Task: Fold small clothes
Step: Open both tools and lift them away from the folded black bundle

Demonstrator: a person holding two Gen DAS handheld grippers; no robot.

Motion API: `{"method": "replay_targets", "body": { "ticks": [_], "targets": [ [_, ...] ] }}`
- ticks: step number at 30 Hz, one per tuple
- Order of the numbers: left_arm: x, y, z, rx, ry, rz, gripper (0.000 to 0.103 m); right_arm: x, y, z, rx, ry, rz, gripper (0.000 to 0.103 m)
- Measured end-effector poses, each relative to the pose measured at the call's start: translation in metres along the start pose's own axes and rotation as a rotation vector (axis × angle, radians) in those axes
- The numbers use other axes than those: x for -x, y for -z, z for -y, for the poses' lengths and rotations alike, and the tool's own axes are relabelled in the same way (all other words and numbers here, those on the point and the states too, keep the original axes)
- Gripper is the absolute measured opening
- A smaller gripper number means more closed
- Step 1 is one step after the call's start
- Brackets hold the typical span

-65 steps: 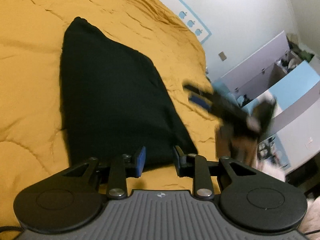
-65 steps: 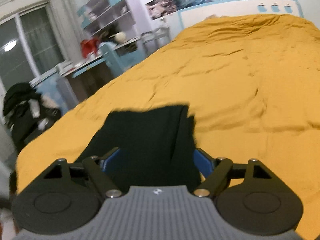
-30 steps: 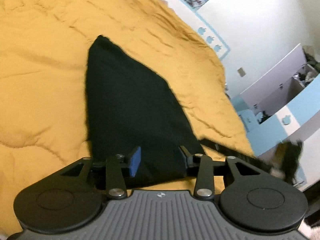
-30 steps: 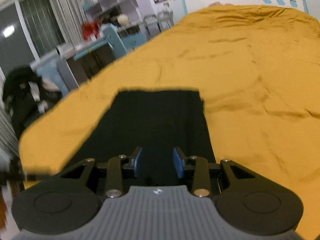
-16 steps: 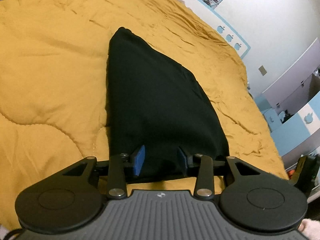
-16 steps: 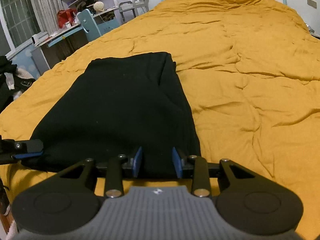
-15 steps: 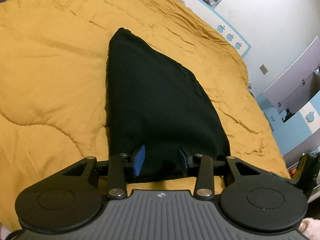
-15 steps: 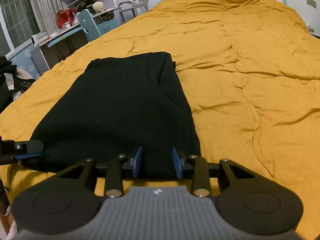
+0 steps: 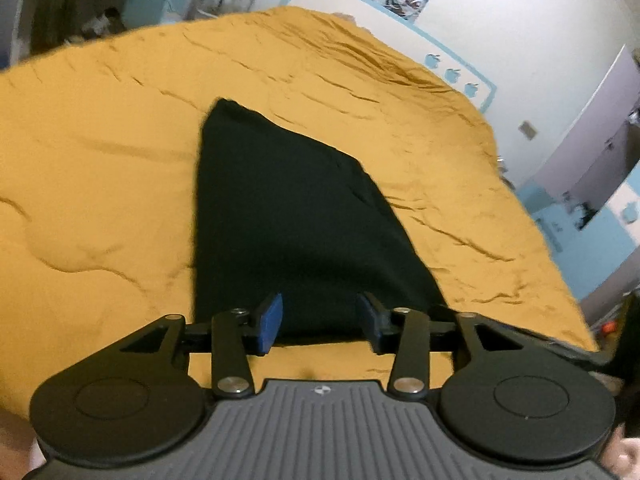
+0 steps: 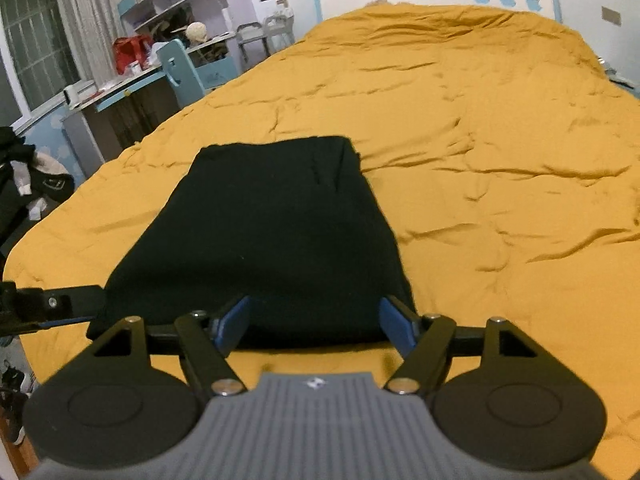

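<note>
Nearest, the left tool and the right tool both hang over the near hem of the black garment, their jaws spreading apart and gripping nothing; the cloth lies under the gap, not pinched. The garment rests flat on the yellow bedspread as a tidy slab, so at least one fold looks done, though layers are hard to read in the dark fabric. Further halving may remain. Beyond, a blue chair and cluttered desk stand clear of the work.
</note>
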State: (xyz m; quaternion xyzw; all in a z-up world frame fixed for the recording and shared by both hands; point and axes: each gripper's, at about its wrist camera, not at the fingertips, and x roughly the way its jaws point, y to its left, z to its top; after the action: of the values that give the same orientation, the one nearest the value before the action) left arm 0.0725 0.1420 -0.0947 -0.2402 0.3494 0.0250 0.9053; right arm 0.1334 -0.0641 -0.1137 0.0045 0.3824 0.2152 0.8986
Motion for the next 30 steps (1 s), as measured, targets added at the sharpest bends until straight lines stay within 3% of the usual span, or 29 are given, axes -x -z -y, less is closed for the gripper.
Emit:
{"method": "replay_targets", "body": {
  "ticks": [3,7,11,15,17,24,30],
  "targets": [
    [0.015,0.002,0.012,-0.029,-0.072,0.009,0.065,0.019,-0.003,-0.005,-0.030,0.080,-0.010,0.076],
    [0.033,0.007,0.029,-0.057,-0.096,0.012,0.067,0.047,-0.004,-0.013,-0.076,0.088,0.008,0.081],
    [0.053,0.012,0.040,-0.025,-0.139,0.046,0.069,0.072,-0.001,-0.029,-0.060,0.105,0.016,0.081],
    [0.067,0.016,0.043,0.025,-0.261,0.113,0.070,0.091,0.005,-0.045,-0.016,0.121,0.016,0.082],
    [0.070,0.016,0.042,0.024,-0.286,0.129,0.070,0.098,0.008,-0.050,0.006,0.131,0.015,0.082],
    [0.070,0.020,0.053,-0.107,-0.364,0.053,0.078,0.109,0.013,-0.057,0.020,0.131,0.008,0.082],
    [0.070,0.027,0.060,-0.119,-0.343,0.012,0.079,0.108,0.017,-0.058,0.023,0.137,-0.013,0.082]
  ]
}}
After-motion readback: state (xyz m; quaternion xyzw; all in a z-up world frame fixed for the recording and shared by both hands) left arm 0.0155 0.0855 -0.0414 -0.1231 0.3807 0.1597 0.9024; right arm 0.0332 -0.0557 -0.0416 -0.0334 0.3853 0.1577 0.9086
